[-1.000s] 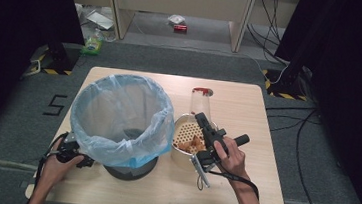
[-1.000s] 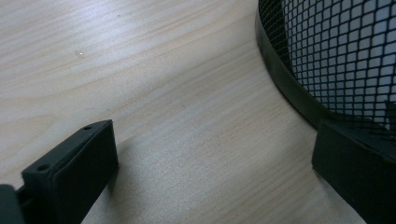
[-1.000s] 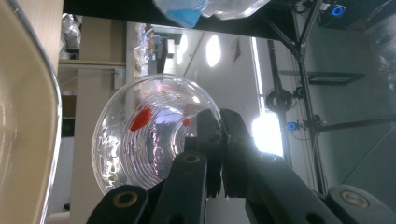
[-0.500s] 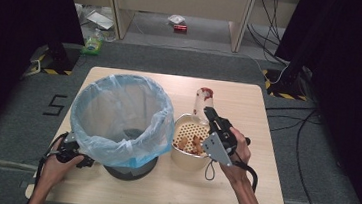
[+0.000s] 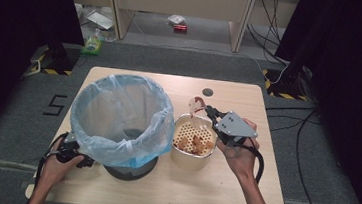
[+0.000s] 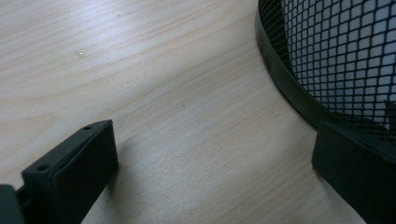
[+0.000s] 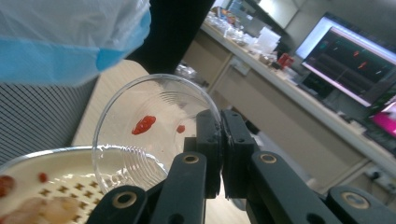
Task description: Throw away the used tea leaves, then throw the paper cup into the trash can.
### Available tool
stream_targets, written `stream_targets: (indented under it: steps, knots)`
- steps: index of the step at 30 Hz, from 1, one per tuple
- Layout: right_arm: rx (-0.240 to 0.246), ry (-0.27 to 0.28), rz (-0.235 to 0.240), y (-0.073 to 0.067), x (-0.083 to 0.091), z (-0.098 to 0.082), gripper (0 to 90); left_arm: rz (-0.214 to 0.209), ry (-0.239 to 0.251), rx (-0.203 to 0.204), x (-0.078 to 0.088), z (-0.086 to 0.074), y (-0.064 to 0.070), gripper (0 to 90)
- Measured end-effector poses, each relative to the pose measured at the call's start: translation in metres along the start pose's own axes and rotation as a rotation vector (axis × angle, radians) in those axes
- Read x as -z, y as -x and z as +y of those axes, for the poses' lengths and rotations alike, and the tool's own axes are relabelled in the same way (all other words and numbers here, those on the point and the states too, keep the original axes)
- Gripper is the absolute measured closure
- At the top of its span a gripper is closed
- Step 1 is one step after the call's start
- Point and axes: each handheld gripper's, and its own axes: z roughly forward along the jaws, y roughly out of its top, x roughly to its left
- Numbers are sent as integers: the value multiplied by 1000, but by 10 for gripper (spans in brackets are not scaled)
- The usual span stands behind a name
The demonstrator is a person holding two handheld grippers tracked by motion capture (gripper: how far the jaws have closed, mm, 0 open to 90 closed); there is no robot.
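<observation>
R gripper [image 7: 219,154] pinching clear cup [image 7: 154,121] rim above strainer bowl [image 5: 191,156]; L gripper [image 6: 210,168] spread beside mesh bin [image 6: 336,60]

Pale wood-grain surface [image 5: 241,183], matt and smooth, faint streaks running along it. Thin, filmy blue plastic liner [image 5: 118,111], translucent and crinkled, draped over a black metal mesh bin [image 6: 336,56] with a smooth dark rim band. Clear, glossy plastic cup [image 7: 149,126], ribbed near the base, smeared with red spots. Cream-coloured perforated strainer bowl [image 5: 191,156], smooth with a dull sheen, probably plastic. Matt black plastic on the right claw [image 7: 219,140], brass-toned rivets at the joints; same matt black, slightly rubbery pads on the left claw [image 6: 215,172].
</observation>
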Motion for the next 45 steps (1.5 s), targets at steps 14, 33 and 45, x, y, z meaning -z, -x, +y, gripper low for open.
stream_targets:
  steps: [14,33,45]
  knots:
    - [-121,47,12,20,15,13,876,0,-1,0,0,0,0,0]
    - [-88,210,170,3,19,111,875,0,-1,0,0,0,0,0]
    - [-52,163,324,-52,-43,135,700,0,-1,0,0,0,0,0]
